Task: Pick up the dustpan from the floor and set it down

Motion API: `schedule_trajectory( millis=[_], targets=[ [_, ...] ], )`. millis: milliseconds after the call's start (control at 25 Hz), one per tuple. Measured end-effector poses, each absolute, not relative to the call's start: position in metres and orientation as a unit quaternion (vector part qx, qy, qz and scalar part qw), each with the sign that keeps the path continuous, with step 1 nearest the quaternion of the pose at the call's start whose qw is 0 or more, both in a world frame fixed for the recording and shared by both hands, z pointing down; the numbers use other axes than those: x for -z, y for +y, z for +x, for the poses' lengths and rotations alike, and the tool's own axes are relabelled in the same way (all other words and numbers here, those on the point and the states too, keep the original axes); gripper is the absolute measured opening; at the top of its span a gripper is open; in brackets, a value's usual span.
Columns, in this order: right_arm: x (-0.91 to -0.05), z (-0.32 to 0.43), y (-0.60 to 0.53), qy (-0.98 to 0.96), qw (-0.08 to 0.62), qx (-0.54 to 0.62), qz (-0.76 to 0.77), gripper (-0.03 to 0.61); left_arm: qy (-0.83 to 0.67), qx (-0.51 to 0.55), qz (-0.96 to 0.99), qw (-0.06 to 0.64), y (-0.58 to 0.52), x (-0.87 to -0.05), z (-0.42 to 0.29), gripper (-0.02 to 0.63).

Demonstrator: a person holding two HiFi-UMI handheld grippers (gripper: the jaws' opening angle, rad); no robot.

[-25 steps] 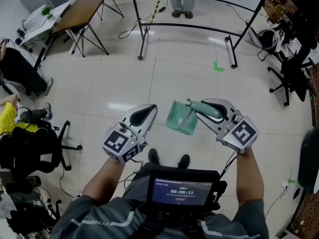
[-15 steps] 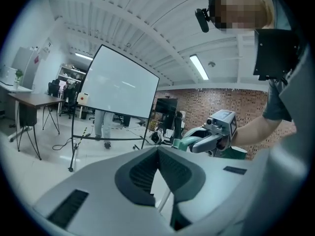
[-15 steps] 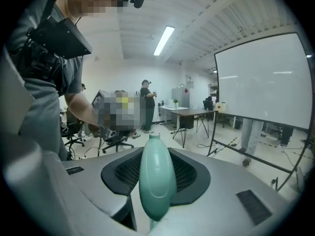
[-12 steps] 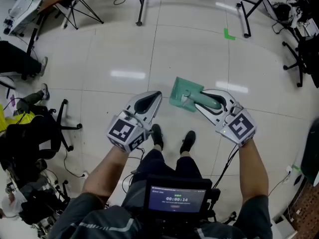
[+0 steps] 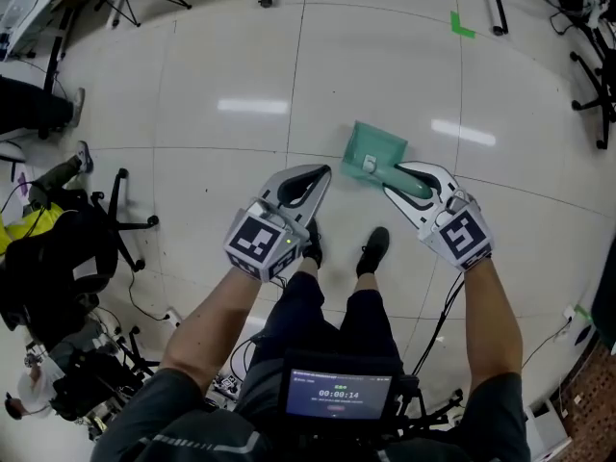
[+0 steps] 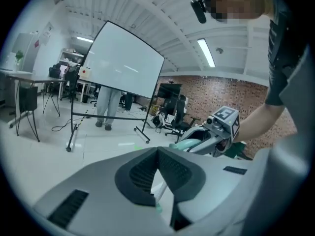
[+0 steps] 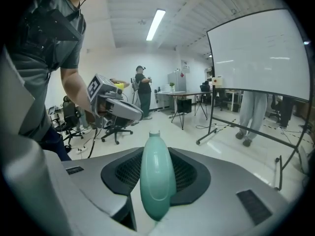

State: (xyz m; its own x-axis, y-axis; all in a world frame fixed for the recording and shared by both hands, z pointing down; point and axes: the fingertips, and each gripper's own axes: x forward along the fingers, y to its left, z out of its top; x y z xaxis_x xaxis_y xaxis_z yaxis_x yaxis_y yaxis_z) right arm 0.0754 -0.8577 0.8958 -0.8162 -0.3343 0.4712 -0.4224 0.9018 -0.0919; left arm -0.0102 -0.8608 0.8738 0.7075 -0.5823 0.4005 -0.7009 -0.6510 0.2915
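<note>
A pale green dustpan [image 5: 373, 152] hangs in front of my feet over the white tile floor; whether it touches the floor cannot be told. My right gripper [image 5: 402, 177] is shut on its rounded green handle [image 7: 156, 181], which runs between the ribbed pads and sticks out past the tips. The pan itself is hidden in the right gripper view. My left gripper [image 5: 318, 175] is held level with it on the left, apart from the dustpan, jaws shut with nothing between them [image 6: 158, 151]. Each gripper shows in the other's view: the right gripper [image 6: 216, 132] and the left gripper [image 7: 115, 108].
A wheeled whiteboard frame [image 7: 261, 53] stands ahead, with a person's legs [image 7: 251, 117] behind it. Office chairs [image 5: 115, 229] and bags crowd the left. My shoes [image 5: 373, 250] are just behind the dustpan. A green tape mark [image 5: 462, 25] lies farther out.
Both grippers have sunk steeply toward the floor, the right one carrying the dustpan down with it. The head view has tipped downward and the floor has come nearer.
</note>
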Motion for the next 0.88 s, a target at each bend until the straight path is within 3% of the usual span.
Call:
schedule_trajectory(
  millis=[480, 880],
  targets=[
    [-1.015, 0.097, -0.853, -0.937, 0.26, -0.113, 0.205, 0.163, -0.346, -0.157, 0.895, 0.235, -0.865, -0.974, 0.014, 0.025],
    [-1.018, 0.118, -0.831, -0.928, 0.26, -0.138, 0.226, 0.185, -0.34, -0.15, 0.896, 0.243, -0.851, -0.97, 0.039, 0.025]
  ],
)
